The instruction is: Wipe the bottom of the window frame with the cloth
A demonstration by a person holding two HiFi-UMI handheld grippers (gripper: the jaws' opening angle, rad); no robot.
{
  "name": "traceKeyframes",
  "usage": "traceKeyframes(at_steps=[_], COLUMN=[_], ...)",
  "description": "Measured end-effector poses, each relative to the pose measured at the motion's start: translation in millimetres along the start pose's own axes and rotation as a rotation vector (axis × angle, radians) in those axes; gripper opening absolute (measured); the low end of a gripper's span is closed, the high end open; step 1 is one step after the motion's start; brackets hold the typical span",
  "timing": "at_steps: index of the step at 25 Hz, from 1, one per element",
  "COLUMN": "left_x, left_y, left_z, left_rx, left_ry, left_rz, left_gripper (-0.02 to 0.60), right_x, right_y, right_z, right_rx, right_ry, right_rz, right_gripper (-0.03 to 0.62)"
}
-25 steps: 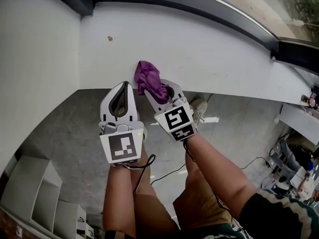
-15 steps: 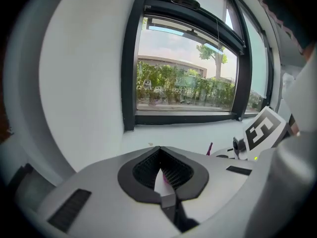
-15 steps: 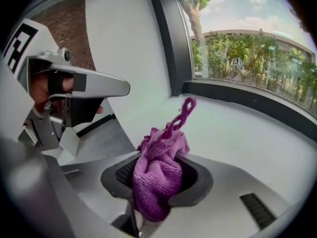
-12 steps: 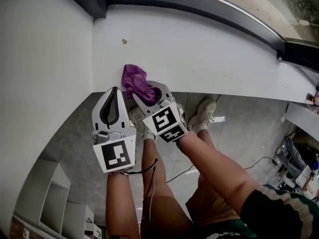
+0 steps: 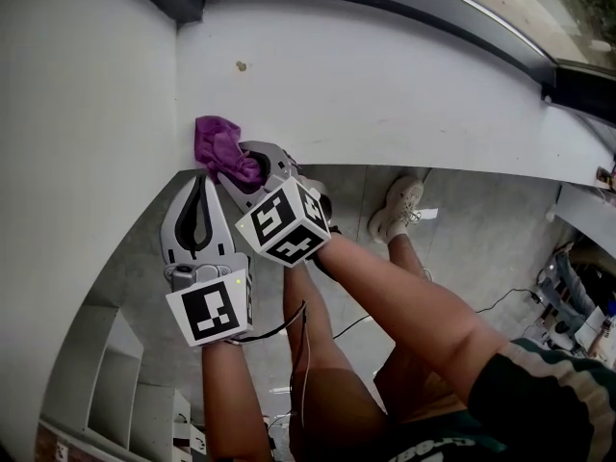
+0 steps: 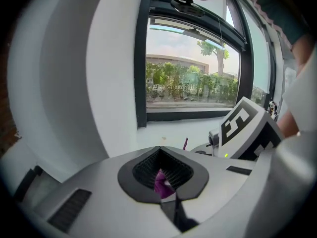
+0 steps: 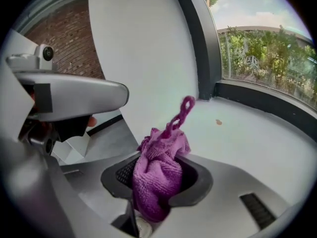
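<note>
White window sill [image 5: 404, 94] spans the view. The left gripper [image 5: 199, 183], jaws together, sits beside the right gripper [image 5: 236, 166], which clamps the bunched purple cloth [image 5: 217, 142] onto the sill's left corner. Wiping seemingly begins here; the next stroke should sweep rightward over the brown speck [image 5: 241, 65].

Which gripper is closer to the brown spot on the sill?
Right. The right gripper, clamping the purple cloth, is just short of the spot; the left gripper sits farther back, to its left.
</note>
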State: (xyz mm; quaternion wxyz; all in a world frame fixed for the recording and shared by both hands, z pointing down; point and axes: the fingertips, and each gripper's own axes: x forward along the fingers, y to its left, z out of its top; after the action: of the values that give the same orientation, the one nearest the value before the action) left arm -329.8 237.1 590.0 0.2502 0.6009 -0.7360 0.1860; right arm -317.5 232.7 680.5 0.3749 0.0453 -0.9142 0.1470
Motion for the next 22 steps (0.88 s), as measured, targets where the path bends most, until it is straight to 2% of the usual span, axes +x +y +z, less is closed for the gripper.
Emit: traceKeyframes(at_steps=[8,13,22], left_x=[-4.5,-0.5,11.3], left_y=[14.1,14.1,15.8], left_z=[-7.3,-6.6,-0.4], left_rx=[-0.046,-0.067,-0.075], left_ry=[0.0,0.001,-0.008], left_rz=[0.044,0.043,0.037], left_gripper=[0.005,0.005,0.005], right_x=[15.6,16.2,26.6], right_y=[21.7,16.5,-13.5], right_z=[12.2,17.5,44.5], right_rx=[-0.096,-0.092,-0.098], right_ry=[0.012,0.021,-0.005], right_rz=[0.122,0.134,0.096], right_gripper=[0.153,0.153,0.153])
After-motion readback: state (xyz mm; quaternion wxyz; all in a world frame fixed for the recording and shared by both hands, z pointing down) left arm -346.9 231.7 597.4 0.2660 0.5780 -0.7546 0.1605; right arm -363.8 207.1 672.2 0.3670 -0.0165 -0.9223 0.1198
